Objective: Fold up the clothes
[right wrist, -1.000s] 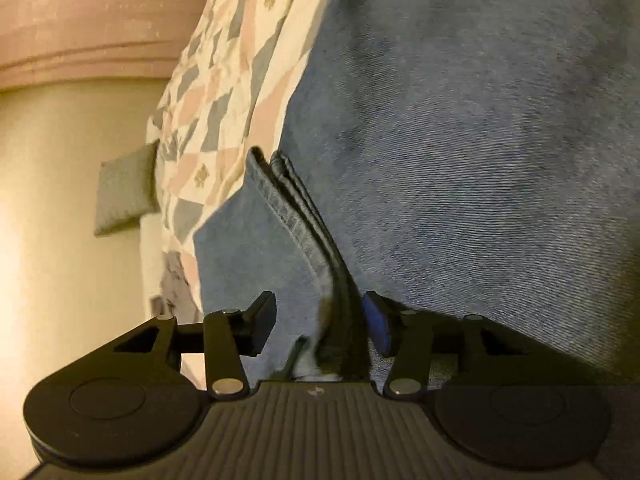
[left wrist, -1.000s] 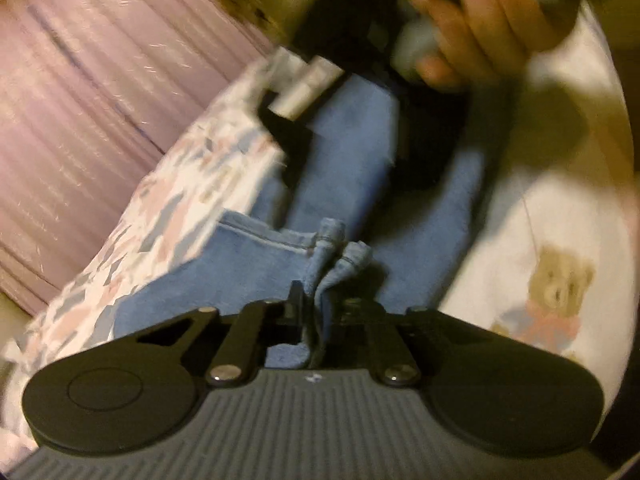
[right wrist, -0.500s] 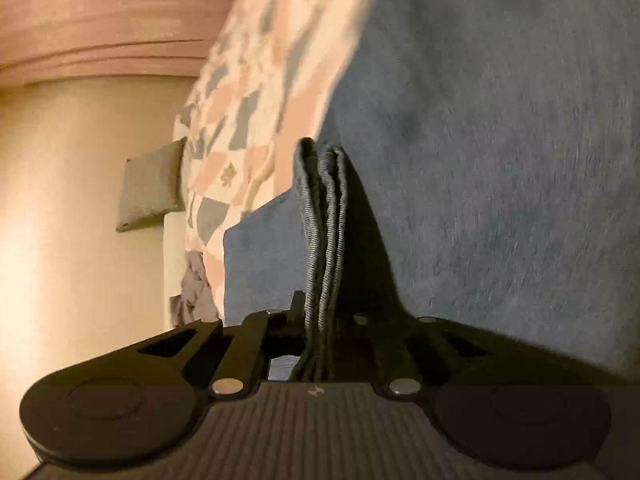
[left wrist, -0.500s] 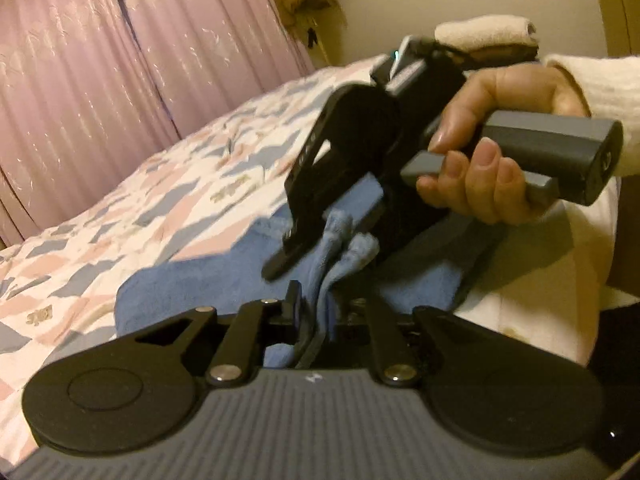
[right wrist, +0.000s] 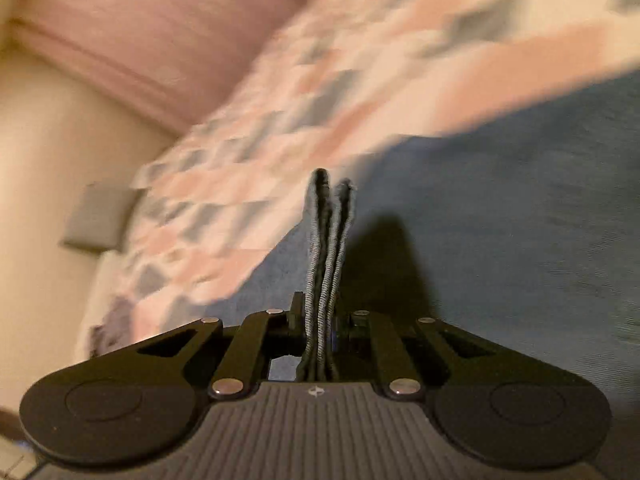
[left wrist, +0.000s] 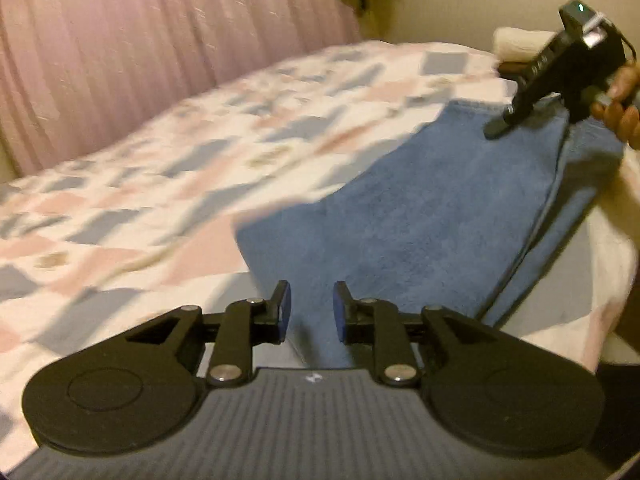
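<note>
Blue jeans [left wrist: 420,216] lie spread on a bed with a pink, grey and white patchwork quilt [left wrist: 160,184]. My left gripper [left wrist: 311,312] is open and empty just above the near end of the jeans. My right gripper [right wrist: 320,328] is shut on a bunched, stitched edge of the jeans [right wrist: 326,256], with the denim [right wrist: 520,220] stretching away to the right. The right gripper also shows in the left wrist view [left wrist: 560,68] at the far end of the jeans, held by a hand.
Pink curtains [left wrist: 140,48] hang behind the bed. A folded white towel [left wrist: 520,44] sits at the far right. A cream wall with a grey panel [right wrist: 100,216] stands past the bed's edge. A white sleeve [left wrist: 624,216] is at the right.
My left gripper has let go of the jeans edge and opened. The right gripper shut on the denim edge and has pulled away, stretching the jeans out flat.
</note>
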`<state>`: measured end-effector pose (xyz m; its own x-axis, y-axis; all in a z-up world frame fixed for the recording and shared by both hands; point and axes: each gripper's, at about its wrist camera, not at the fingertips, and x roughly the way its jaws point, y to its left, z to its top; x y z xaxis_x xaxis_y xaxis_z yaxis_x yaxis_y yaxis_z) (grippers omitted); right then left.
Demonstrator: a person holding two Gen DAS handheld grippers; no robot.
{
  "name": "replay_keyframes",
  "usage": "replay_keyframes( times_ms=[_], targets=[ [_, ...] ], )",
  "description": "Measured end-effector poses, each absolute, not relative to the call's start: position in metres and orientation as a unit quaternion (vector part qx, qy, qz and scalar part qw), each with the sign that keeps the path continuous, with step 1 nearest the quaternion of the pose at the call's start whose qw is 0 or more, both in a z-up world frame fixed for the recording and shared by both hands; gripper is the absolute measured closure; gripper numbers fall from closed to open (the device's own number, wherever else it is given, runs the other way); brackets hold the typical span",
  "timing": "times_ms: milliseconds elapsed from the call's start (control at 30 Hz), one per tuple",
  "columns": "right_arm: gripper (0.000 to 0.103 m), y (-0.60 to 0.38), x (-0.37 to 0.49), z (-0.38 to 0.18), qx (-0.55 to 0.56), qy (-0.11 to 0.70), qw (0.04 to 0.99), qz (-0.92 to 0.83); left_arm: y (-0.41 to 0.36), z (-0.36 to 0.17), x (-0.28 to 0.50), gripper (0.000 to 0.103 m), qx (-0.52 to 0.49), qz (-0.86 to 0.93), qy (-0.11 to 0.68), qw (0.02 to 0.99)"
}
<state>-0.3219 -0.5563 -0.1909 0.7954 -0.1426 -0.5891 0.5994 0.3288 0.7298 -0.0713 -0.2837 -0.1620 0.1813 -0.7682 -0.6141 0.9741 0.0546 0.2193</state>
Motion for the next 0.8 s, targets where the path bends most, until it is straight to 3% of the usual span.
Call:
replay_keyframes(
  times_ms=[167, 333, 500, 800],
  targets=[
    [0.092, -0.555, -0.366, -0.223, 0.568, 0.197, 0.761, -0.244, -0.323, -0.172, -0.085, 0.078, 0.322, -0.640, 0.183, 0.673],
    [0.092, -0.555, -0.376, -0.198, 0.507, 0.178, 0.804, -0.254, -0.336, -0.161, -0.095, 0.078, 0.329, -0.640, 0.178, 0.671],
    [0.093, -0.583, -0.447, -0.167, 0.478, 0.157, 0.806, -0.311, -0.366, -0.159, -0.114, 0.077, 0.328, -0.656, 0.175, 0.656],
    [0.093, -0.608, -0.525, -0.179, 0.483, 0.152, 0.772, -0.384, -0.415, -0.178, -0.160, 0.077, 0.349, -0.688, 0.170, 0.613]
  ],
)
